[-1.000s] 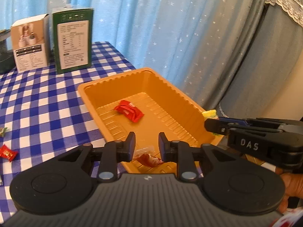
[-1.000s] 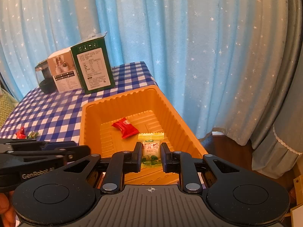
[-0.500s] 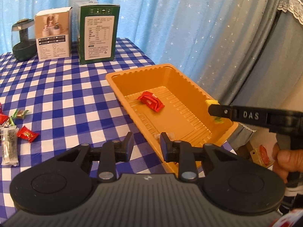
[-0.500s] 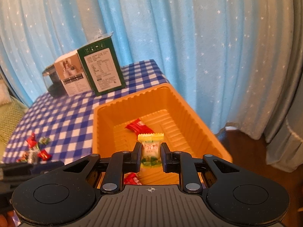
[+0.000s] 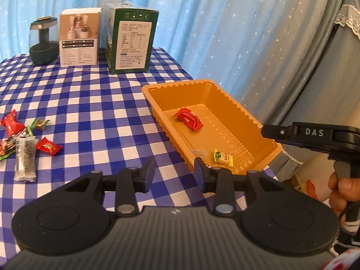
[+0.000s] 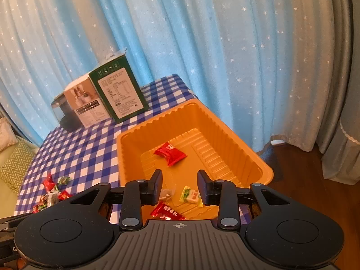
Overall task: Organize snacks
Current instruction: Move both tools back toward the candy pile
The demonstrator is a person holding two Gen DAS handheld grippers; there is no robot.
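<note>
An orange tray sits at the right end of the checked table. It holds a red candy, a yellow-green candy, a clear wrapper and another red candy. Loose snacks lie on the cloth at the left. My left gripper is open and empty above the table beside the tray's near corner. My right gripper is open and empty above the tray's near end; it also shows in the left wrist view.
A green box, a white box and a dark jar stand at the table's back. Blue starred curtains hang behind. The table edge runs just right of the tray, with wooden floor below.
My right gripper opened and the yellow-green candy dropped into the tray. My left gripper pulled back and left from the tray, empty, leaving its red candy in the tray.
</note>
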